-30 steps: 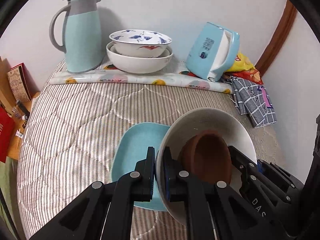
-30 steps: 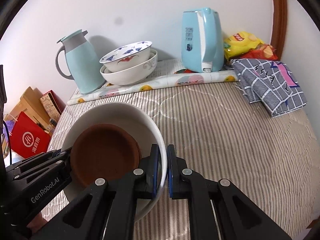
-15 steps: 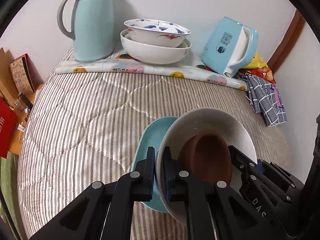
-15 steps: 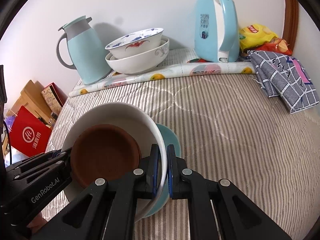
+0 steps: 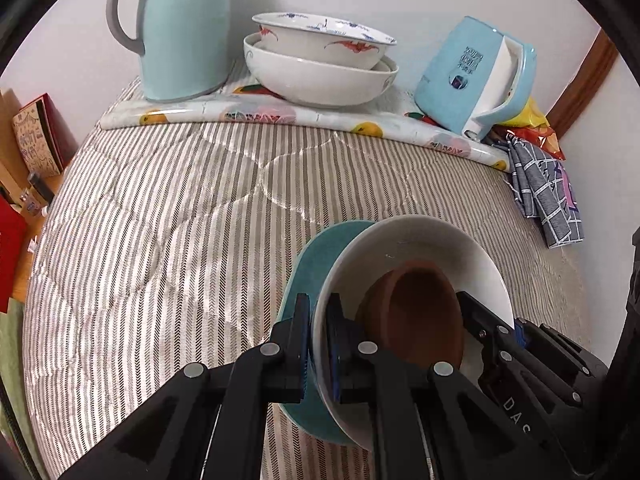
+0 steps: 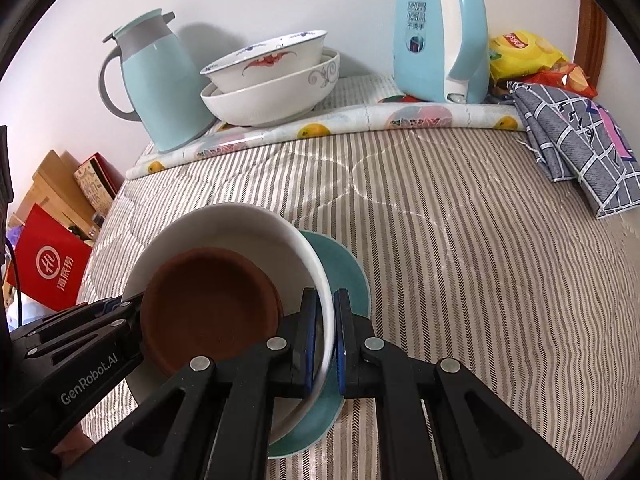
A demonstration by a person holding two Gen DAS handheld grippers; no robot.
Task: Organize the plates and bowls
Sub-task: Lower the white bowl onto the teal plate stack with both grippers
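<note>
Over the striped bed (image 6: 460, 240), both tools, left tool (image 5: 318, 344) and right tool (image 6: 325, 340), are pinching opposite rims of the white bowl (image 6: 240, 224), which is hiding most of the teal plate (image 6: 344, 268) beneath.

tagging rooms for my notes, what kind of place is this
Most likely a bedroom or small living room, not a kitchen: the dishes sit on a striped quilted bedcover, with an electric kettle and thermos jug set against the wall, and boxes and a red bag beside it.
</note>
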